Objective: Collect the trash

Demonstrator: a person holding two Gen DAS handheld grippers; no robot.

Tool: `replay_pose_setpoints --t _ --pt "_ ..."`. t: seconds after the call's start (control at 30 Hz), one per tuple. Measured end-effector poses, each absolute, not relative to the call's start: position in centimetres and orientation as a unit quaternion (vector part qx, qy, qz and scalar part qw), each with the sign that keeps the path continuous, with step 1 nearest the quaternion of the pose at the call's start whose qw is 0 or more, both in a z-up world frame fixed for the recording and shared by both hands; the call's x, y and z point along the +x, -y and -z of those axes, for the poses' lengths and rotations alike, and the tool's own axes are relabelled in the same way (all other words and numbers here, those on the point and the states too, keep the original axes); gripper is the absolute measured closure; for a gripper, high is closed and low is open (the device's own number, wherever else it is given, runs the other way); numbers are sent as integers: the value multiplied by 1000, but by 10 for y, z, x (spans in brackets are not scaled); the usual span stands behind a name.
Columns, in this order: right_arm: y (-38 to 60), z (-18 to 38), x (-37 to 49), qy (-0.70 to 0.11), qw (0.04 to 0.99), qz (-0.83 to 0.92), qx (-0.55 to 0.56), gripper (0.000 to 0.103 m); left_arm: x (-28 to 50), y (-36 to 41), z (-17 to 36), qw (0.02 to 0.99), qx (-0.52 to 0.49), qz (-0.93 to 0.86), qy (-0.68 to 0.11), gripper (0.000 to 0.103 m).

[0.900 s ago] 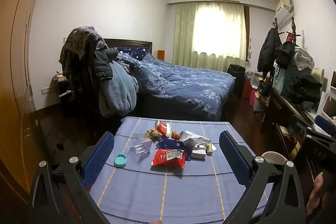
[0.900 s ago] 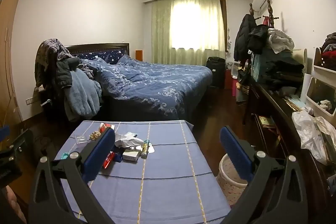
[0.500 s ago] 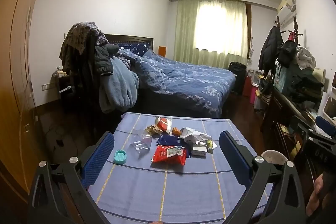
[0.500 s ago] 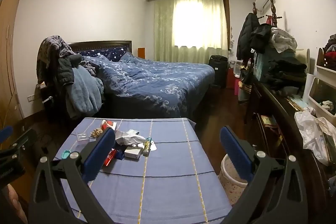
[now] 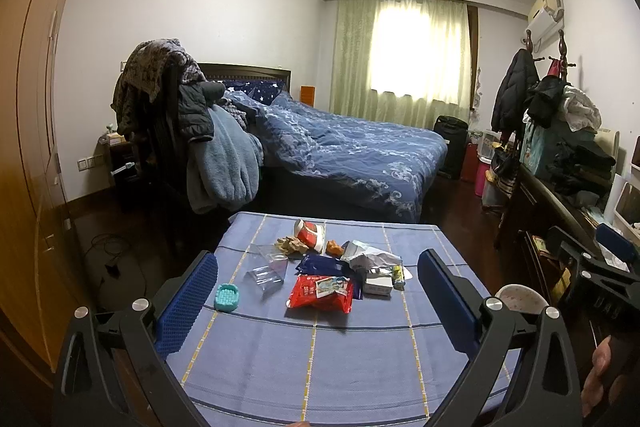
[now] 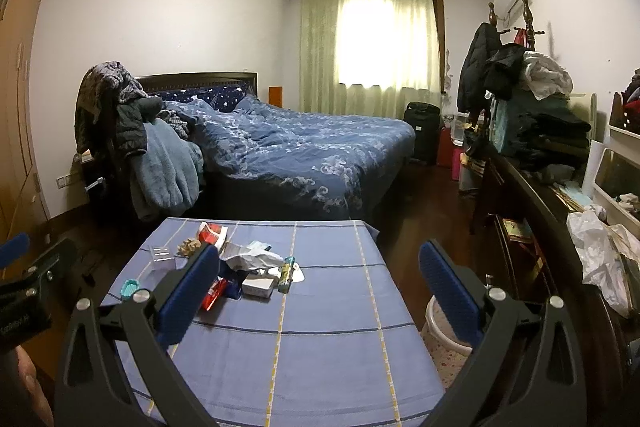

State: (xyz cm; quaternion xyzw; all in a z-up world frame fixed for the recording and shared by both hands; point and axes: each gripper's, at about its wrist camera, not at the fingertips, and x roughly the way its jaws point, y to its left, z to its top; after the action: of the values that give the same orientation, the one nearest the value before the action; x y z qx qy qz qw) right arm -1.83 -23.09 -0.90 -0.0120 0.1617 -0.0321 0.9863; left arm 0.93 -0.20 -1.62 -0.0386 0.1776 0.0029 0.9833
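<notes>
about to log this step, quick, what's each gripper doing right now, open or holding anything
Left gripper: open, holding nothing, above the near side of the table.
Right gripper: open, holding nothing, also over the table.

— What carries it all?
— A table (image 5: pixel 340 359) under a blue checked cloth, low centre of frame; on it a red snack bag (image 5: pixel 322 293), clear plastic tray (image 5: pixel 269 269), teal dish (image 5: pixel 227 297), white box (image 5: pixel 378 285), crumpled wrappers (image 5: pixel 370 259).
</notes>
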Motion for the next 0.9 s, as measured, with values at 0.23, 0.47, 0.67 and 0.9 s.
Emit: replay_pose_setpoints --t 0.23,0.47,0.67,0.9 --pt "231 9 -20 -162 986 29 -12 3 11 2 22 983 -37 -4 -179 4" --pt "231 10 -20 -162 986 28 -12 3 12 2 22 983 -38 -5 -180 4" --pt "229 9 -20 -162 986 29 -12 3 13 2 22 983 -37 -4 -182 4" --pt "230 9 -20 -162 986 29 -13 3 13 2 24 982 -37 -4 -185 4"
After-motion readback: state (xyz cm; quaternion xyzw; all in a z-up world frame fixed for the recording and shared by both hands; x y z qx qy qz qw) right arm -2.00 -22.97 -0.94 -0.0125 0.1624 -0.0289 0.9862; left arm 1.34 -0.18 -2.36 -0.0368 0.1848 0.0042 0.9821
